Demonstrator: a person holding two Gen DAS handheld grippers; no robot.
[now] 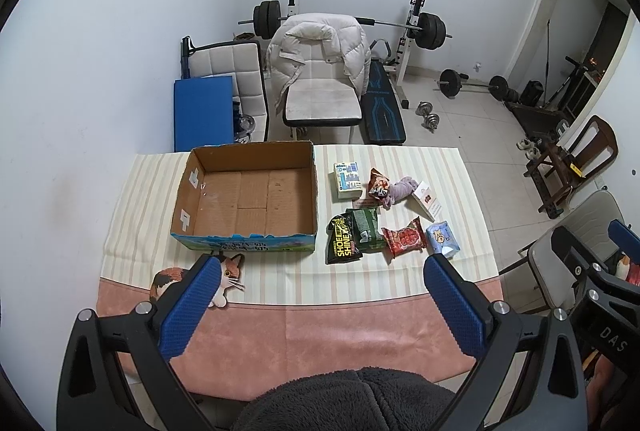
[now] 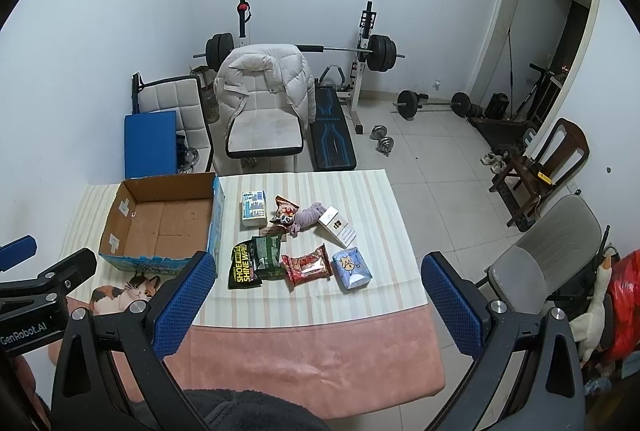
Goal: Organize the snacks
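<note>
An open cardboard box (image 1: pixel 248 195) (image 2: pixel 160 219) sits empty on the left of the striped tablecloth. To its right lie several packets: a black shoe-wipe pack (image 1: pixel 341 239) (image 2: pixel 244 267), a green pack (image 1: pixel 366 227) (image 2: pixel 267 253), a red snack bag (image 1: pixel 405 241) (image 2: pixel 307 265), a blue tissue pack (image 1: pixel 442 237) (image 2: pixel 352 267), a white-and-blue box (image 1: pixel 347 179) (image 2: pixel 254 207), a small orange bag (image 1: pixel 378 183) (image 2: pixel 285 213) and a white carton (image 1: pixel 427 199) (image 2: pixel 338 227). My left gripper (image 1: pixel 322 265) and right gripper (image 2: pixel 316 265) hover open above the near table edge, holding nothing.
A cat picture (image 1: pixel 176 279) (image 2: pixel 124 291) decorates the pink cloth near the box. Behind the table stand a chair with a white jacket (image 1: pixel 320 71), a weight bench (image 1: pixel 382 103) and barbells. A grey chair (image 2: pixel 552 251) stands right of the table.
</note>
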